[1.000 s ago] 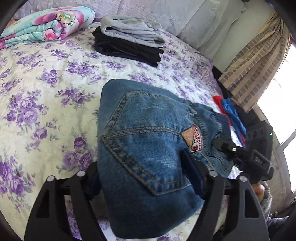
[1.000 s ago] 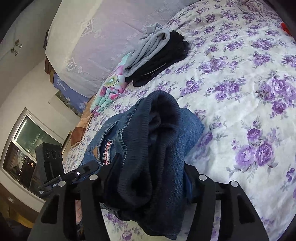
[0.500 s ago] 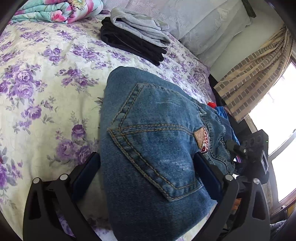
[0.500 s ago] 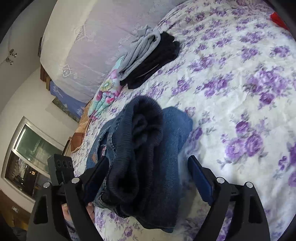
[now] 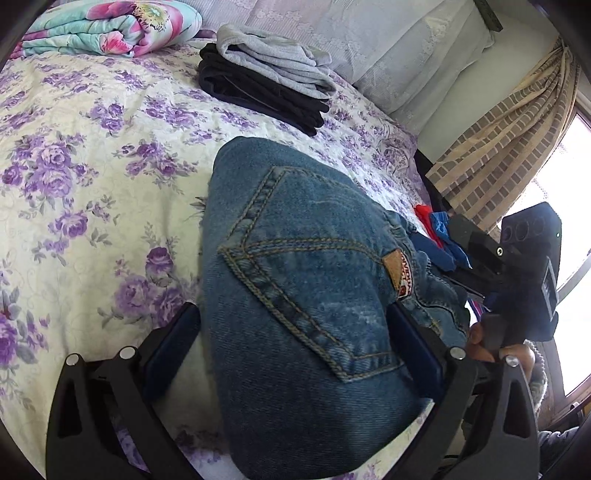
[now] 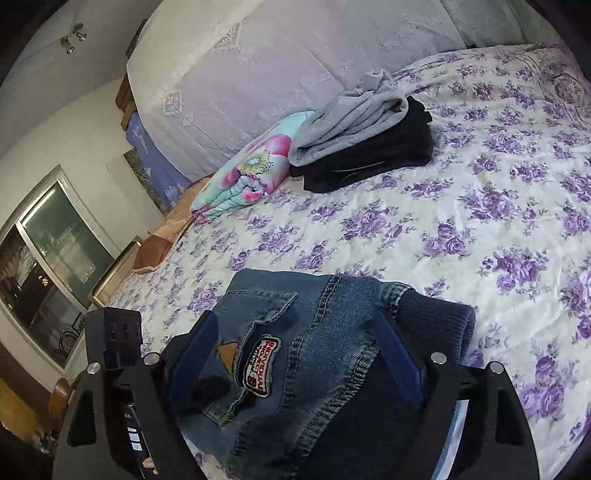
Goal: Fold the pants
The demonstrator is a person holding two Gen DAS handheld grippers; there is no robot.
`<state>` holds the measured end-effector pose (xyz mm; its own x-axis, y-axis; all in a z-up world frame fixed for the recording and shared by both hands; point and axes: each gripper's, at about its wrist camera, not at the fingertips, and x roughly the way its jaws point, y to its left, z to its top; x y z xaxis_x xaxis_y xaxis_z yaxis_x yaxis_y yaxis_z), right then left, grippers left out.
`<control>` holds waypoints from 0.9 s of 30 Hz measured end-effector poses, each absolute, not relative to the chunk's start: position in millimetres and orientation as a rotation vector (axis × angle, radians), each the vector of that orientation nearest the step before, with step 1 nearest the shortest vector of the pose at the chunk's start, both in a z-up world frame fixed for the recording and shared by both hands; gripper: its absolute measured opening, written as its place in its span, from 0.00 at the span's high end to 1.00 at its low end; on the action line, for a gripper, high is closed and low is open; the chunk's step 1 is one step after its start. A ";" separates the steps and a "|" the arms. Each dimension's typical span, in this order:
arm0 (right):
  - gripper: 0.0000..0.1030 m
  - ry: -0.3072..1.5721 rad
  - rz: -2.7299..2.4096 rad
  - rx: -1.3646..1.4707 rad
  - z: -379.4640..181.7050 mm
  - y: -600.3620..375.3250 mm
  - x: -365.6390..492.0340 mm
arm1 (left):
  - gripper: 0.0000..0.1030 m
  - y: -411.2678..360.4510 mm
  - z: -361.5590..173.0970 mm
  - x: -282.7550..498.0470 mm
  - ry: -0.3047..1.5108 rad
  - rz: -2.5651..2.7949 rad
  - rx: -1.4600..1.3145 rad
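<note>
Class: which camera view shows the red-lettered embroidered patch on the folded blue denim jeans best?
The right wrist view: the embroidered patch on the folded blue denim jeans faces the camera. The left wrist view shows it edge-on.

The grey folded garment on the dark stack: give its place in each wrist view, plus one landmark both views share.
Left wrist view: the grey folded garment lies top centre, on the dark stack, right of the floral blanket.
Right wrist view: the grey folded garment lies upper centre, on the dark stack, right of the floral blanket.
Shared landmark: the folded jeans in the foreground.
</note>
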<state>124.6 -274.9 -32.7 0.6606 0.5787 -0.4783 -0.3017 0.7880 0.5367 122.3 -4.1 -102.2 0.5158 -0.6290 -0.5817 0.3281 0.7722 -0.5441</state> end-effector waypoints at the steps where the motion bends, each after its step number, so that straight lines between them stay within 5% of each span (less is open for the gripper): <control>1: 0.24 0.675 0.503 0.472 -27.1 -281.4 118.7 | 0.05 -3.5 -102.4 121.8 0.850 -0.596 -0.393; 6: 0.22 0.622 0.422 0.324 -1.8 -291.9 73.4 | 0.05 3.5 -100.5 116.4 0.845 -0.589 -0.405; 10: 0.20 0.741 0.237 0.158 -41.2 -288.5 63.7 | 0.05 6.5 -101.2 112.4 0.835 -0.587 -0.404; 18: 0.04 0.764 0.439 0.703 -63.1 -342.4 65.0 | 0.05 10.5 -98.0 119.2 0.895 -0.595 -0.421; 27: 0.03 0.914 0.491 0.877 -91.6 -344.4 110.6 | 0.05 5.9 -101.5 138.6 0.937 -0.630 -0.447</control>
<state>110.6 -344.4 -91.6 0.5398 0.6960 -0.4735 -0.0103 0.5678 0.8231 138.6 5.9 -101.5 0.4376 -0.6709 -0.5987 0.3009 0.7367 -0.6056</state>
